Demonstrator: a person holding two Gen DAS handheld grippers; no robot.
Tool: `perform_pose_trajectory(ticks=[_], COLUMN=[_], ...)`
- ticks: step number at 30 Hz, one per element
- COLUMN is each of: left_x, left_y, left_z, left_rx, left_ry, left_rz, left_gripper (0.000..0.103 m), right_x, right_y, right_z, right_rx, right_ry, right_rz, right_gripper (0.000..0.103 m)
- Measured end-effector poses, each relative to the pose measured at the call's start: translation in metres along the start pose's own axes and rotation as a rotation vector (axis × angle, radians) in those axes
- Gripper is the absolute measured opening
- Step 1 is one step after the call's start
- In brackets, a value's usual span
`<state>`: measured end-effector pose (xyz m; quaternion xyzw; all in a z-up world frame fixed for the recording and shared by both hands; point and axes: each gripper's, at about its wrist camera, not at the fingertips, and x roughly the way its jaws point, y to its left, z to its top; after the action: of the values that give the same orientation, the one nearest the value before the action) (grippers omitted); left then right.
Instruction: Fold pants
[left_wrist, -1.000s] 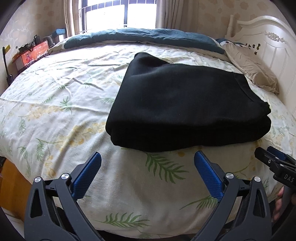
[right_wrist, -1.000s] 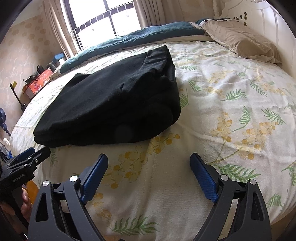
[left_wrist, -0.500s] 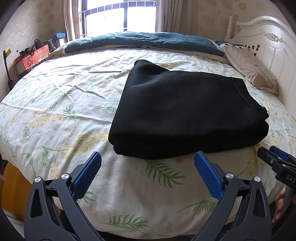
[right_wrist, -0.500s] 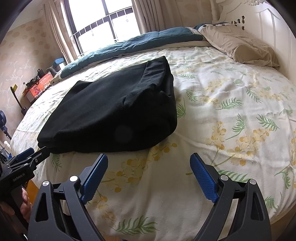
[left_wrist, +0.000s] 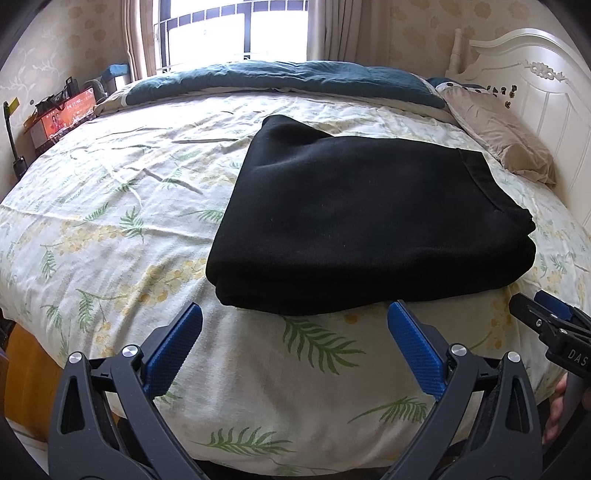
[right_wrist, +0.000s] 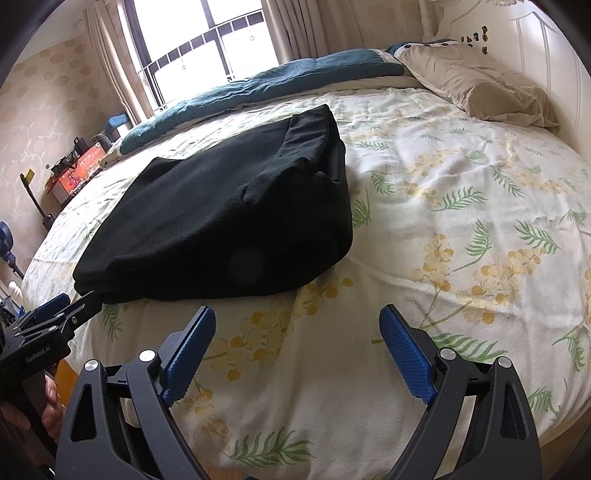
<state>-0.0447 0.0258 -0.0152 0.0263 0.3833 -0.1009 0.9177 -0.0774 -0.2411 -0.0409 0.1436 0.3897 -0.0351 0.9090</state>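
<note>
Daylight from a barred window (left_wrist: 236, 40) falls across a wide bed covered by a cream sheet printed with green fern leaves and yellow blossoms (left_wrist: 110, 229). At the bed's far edge I see a rolled dark teal quilt (left_wrist: 280, 79). A crumpled beige pillow (left_wrist: 498, 144) lies at the far right corner against the white carved headboard (left_wrist: 535, 85).

The folded black fleece pants (left_wrist: 369, 221) lie flat on the sheet as a layered rectangle, near the bed's front edge and roughly centred across its width. The stacked fold edges face my grippers; a hemmed band runs along the right side of the stack.

I hold the left gripper (left_wrist: 295, 339) over the front edge of the bed, pointing down at the sheet just short of the pants. Its blue ribbed pads (left_wrist: 413, 347) stand wide apart with nothing between them.

I hold the right gripper (right_wrist: 297, 343) over the same front edge, off the right front corner of the pants. Its blue pads (right_wrist: 192, 347) are likewise spread wide and grip nothing. Neither gripper touches the pants.
</note>
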Motion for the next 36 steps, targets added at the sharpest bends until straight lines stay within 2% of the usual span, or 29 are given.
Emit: perform_pose_trajectory(ticks=[4,7,9,12,15,17,18,19,21,22,24,25,26,28,29,30,31,32,36], left_x=[-0.004,-0.022,-0.036,-0.031,0.016,0.063,0.094,0.116,0.164,0.185,0.216,0.231,0.235,0.229,0.23,0.231,0.231,0.231,0.229], left_y=[0.002,0.013,0.027,0.055,0.09,0.115,0.13,0.142,0.168,0.178,0.192,0.197,0.198,0.191,0.189,0.186,0.185,0.185,0.184], left_z=[0.003,0.014,0.03,0.072,0.127,0.163,0.183,0.195,0.214,0.217,0.213,0.209,0.209,0.208,0.206,0.206,0.206,0.205,0.205], left_rx=[-0.019,-0.072,-0.105,-0.066,-0.012,0.009,0.011,0.007,-0.025,-0.044,-0.1,-0.126,-0.128,-0.101,-0.091,-0.08,-0.077,-0.08,-0.088], left_ry=[0.01,-0.004,-0.049,-0.122,-0.167,-0.16,-0.146,-0.139,-0.094,-0.061,0.031,0.103,0.118,0.098,0.108,0.118,0.12,0.118,0.118], left_rz=[-0.015,-0.063,-0.085,-0.022,0.079,0.124,0.145,0.164,0.141,0.142,0.122,0.112,0.111,0.142,0.153,0.165,0.168,0.164,0.155], left_gripper=[0.1,0.1,0.1,0.1,0.1,0.1,0.1,0.1,0.1,0.1,0.1,0.1,0.1,0.101,0.101,0.101,0.101,0.101,0.101], right_x=[-0.002,-0.018,-0.033,-0.044,-0.021,0.026,0.043,0.077,0.129,0.158,0.212,0.242,0.263,0.304,0.327,0.339,0.342,0.341,0.347], right_y=[0.0,-0.001,0.0,0.0,-0.009,-0.016,-0.018,-0.018,-0.017,-0.015,-0.015,-0.017,-0.019,-0.025,-0.031,-0.034,-0.036,-0.034,-0.016], right_z=[0.001,0.012,0.029,0.082,0.147,0.213,0.234,0.269,0.307,0.321,0.339,0.342,0.342,0.334,0.332,0.333,0.337,0.338,0.335], right_rx=[0.005,0.018,0.008,-0.065,-0.091,-0.117,-0.123,-0.133,-0.154,-0.179,-0.178,-0.156,-0.136,-0.095,-0.063,-0.039,-0.035,-0.044,-0.132], right_ry=[-0.003,-0.028,-0.073,-0.173,-0.251,-0.293,-0.303,-0.331,-0.343,-0.332,-0.272,-0.236,-0.2,-0.107,0.013,0.082,0.102,0.097,0.13], right_rz=[0.004,0.036,0.058,0.079,0.127,0.113,0.098,0.066,0.039,0.014,0.018,0.032,0.032,-0.008,-0.022,-0.022,-0.003,0.019,-0.093], right_gripper=[0.089,0.089,0.089,0.089,0.089,0.089,0.089,0.089,0.089,0.089,0.089,0.089,0.089,0.089,0.089,0.09,0.097,0.099,0.099])
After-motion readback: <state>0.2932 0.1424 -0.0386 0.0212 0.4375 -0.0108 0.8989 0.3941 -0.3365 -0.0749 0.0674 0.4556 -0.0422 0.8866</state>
